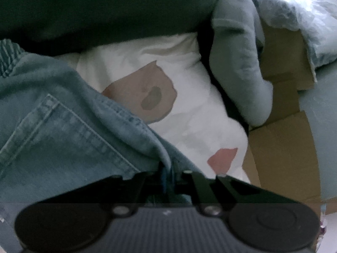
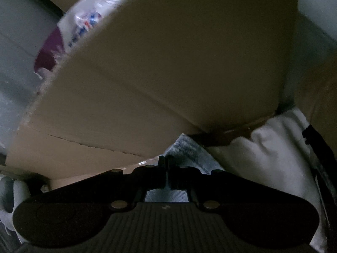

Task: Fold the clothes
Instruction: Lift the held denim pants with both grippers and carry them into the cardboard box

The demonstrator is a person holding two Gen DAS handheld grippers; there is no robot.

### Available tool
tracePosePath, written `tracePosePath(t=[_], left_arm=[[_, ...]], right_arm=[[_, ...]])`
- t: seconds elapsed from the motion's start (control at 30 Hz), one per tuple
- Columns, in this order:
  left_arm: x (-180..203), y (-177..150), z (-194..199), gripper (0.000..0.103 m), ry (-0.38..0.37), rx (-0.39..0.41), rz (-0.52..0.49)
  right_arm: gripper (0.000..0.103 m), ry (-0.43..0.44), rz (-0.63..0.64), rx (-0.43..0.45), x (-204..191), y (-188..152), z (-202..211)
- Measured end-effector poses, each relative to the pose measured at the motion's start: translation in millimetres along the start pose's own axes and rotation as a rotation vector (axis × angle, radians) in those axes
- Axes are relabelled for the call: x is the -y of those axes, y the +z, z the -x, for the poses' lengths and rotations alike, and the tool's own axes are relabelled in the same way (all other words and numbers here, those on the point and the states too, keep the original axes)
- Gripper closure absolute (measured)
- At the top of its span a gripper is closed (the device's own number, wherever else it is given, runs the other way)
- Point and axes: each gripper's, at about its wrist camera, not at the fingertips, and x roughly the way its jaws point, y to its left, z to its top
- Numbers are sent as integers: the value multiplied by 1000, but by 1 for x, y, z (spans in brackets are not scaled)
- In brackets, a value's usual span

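- Cardboard box (image 2: 168, 63): fills most of right wrist view, brown, torn ragged edge along its left side, crease running across lower part. Seen again in left wrist view at right, flaps (image 1: 282, 130) standing beside the clothes.
- Jeans (image 1: 63, 130): light blue denim, lower left of left wrist view, back pocket with double stitching facing up, ribbed waistband at far left edge. Lying partly over white garment. A fold of the hem side runs down into the left gripper. In right wrist view a strip of the same denim (image 2: 189, 149) shows just beyond the fingers, below the box edge.
- Dark green cloth (image 1: 94, 6): across top of left wrist view, behind the jeans and white garment.
- White garment (image 1: 168, 67): centre of left wrist view, brownish print with a grey blotch; pinkish patch near its lower end. Partly under the jeans.
- Pale grey-blue fleece item (image 1: 238, 63): upright, between white garment and cardboard.
- White cloth (image 2: 269, 158): right of right wrist view, bunched, touching denim.
- Plastic bag (image 2: 84, 23): upper left, white with blue and red print, behind box edge.
- Left gripper (image 1: 167, 175): jaws pressed together, pinching denim fold.
- Right gripper (image 2: 166, 168): jaws pressed together; denim visible beneath and just ahead; whether cloth is caught between the pads not discernible.
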Motion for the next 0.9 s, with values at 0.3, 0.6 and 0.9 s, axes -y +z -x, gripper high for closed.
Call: tracePosePath(t=[0.3, 0.6, 0.9], left_arm=[[11, 11, -11, 99, 15, 18, -9], [17, 20, -28, 99, 33, 28, -13], [37, 23, -40, 79, 36, -100, -84]], right_arm=[[103, -9, -54, 40, -4, 4, -15], [103, -6, -124, 105, -2, 15, -24], [100, 23, 15, -20, -19, 1, -22]])
